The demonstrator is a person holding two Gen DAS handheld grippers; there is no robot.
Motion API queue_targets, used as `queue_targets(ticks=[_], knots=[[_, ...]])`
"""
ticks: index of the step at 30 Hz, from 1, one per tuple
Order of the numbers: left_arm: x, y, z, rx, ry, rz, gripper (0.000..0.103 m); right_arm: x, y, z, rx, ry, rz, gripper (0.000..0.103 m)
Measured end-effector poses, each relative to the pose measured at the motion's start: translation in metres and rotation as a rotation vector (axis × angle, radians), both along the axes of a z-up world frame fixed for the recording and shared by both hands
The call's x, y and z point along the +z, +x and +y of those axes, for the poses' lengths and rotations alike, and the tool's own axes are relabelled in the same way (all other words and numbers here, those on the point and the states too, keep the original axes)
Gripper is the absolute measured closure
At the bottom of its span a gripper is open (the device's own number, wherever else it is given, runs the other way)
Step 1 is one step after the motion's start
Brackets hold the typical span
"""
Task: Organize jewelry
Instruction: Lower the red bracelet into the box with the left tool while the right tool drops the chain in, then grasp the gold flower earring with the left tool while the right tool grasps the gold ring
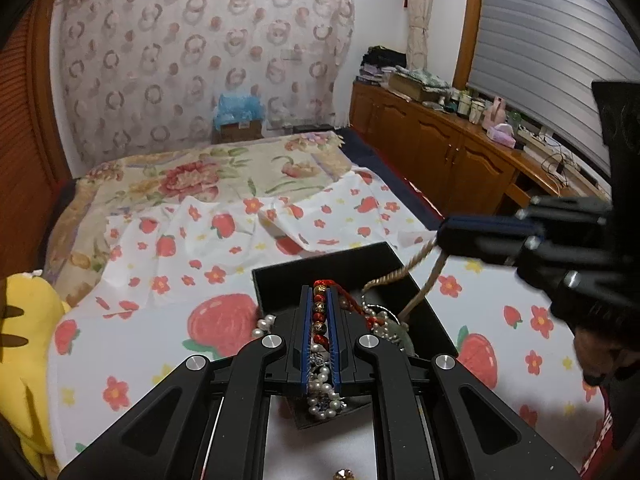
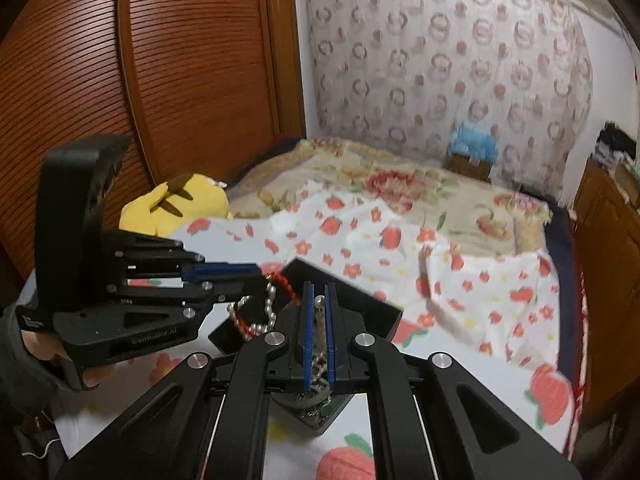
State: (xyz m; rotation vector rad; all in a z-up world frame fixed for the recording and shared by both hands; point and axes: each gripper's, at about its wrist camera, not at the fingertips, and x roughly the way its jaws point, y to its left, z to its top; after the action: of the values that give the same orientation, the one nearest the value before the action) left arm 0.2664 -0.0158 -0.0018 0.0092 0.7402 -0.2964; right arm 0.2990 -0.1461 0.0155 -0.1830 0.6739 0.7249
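Sorting under way: your left gripper (image 1: 319, 300), closed, pinches a red beaded bracelet (image 1: 319, 308); your right gripper (image 2: 319, 304), closed, grips a beige cord (image 1: 416, 276) over the black box (image 1: 320, 266) (pearls still tangled inside).

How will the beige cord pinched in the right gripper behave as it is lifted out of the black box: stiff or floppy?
Probably floppy: the beige cord hangs in a slack loop from the right gripper into the black box. Likely light, as a shut pinch carries it. It may drag neighbours, since its lower end lies among the pearls.
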Motion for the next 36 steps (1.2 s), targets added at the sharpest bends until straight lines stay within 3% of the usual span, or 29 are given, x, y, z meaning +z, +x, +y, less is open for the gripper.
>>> queue_targets(ticks=[3, 8, 12, 21, 25, 36], knots=[[-0.003, 0.002, -0.003, -0.011, 0.008, 0.005, 0.097, -0.009, 0.001, 0.002, -0.007, -0.007, 0.011, 0.096], [-0.001, 0.0, -0.003, -0.013, 0.008, -0.005, 0.094, -0.01, -0.005, -0.007, -0.032, 0.009, 0.006, 0.082], [0.0, -0.013, 0.0, -0.008, -0.002, -0.015, 0.075, -0.015, -0.022, -0.016, -0.042, 0.02, 0.014, 0.082], [-0.016, -0.057, 0.009, -0.002, 0.035, 0.0, 0.06, -0.047, -0.082, -0.046, -0.091, -0.003, 0.053, 0.082], [-0.027, -0.075, 0.011, -0.012, 0.04, 0.024, 0.059, -0.066, -0.109, -0.055, -0.106, -0.053, 0.073, 0.07], [-0.061, -0.096, 0.004, -0.033, 0.081, 0.101, 0.055, -0.096, -0.142, -0.071, -0.116, -0.135, 0.132, 0.07]])
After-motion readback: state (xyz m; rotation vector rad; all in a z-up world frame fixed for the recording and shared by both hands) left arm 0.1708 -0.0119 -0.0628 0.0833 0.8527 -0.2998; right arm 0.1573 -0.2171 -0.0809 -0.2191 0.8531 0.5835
